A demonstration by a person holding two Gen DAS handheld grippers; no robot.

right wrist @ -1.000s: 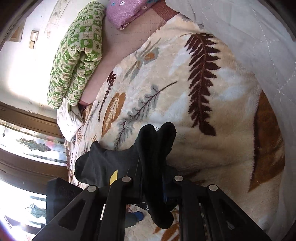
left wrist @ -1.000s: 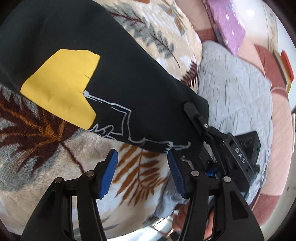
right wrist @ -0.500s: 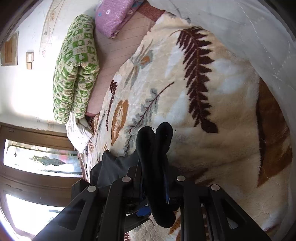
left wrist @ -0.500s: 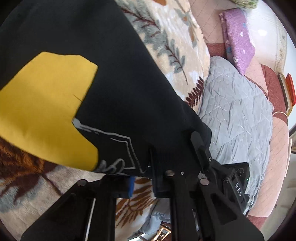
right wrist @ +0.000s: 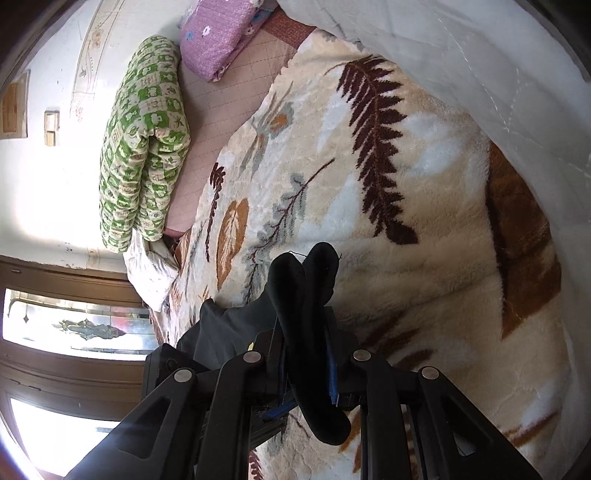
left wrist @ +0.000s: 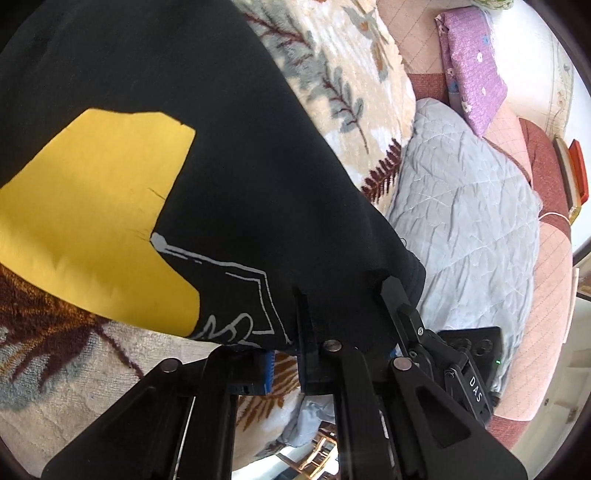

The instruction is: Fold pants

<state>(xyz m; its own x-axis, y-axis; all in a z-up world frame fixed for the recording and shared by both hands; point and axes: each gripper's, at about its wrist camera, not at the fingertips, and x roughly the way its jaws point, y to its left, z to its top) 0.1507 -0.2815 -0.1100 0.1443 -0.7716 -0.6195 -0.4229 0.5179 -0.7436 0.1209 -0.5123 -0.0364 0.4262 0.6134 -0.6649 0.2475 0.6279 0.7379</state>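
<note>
1. In the left wrist view, the left gripper [left wrist: 286, 363] stood at the bottom centre of the frame, its blue-padded jaws clenched on the lower hem of the black pants [left wrist: 236, 173].
2. The pants filled the upper left and centre of that frame, draped over the leaf-patterned fleece blanket [left wrist: 55, 373]. A yellow patch [left wrist: 92, 214] sat at the left of the frame, with white line printing just below and to its right.
3. The right gripper [left wrist: 391, 295] entered from the lower right of the same frame, one of its fingers lying against the right-hand corner of the hem.
4. Beyond the pants, at centre right, lay a grey quilted cover [left wrist: 469, 218]; farther off, at the upper right, a purple flowered pillow [left wrist: 471, 62] rested on a pink quilted surface.
5. In the right wrist view, the right gripper [right wrist: 308, 365] held a bunched fold of the pants [right wrist: 306, 317] between its blue pads at the bottom centre; the fold stood up past the fingers and hung below them. The jaws were parting slightly, yet the pads were seen pressed on the cloth.
6. More of the dark garment lay at the lower left of the gripper.
7. The fleece blanket [right wrist: 406, 206] filled the centre and right of that frame.
8. Farthest off, at the upper left, a folded green-and-white quilt [right wrist: 144, 140] lay beside the purple pillow [right wrist: 218, 33].
</note>
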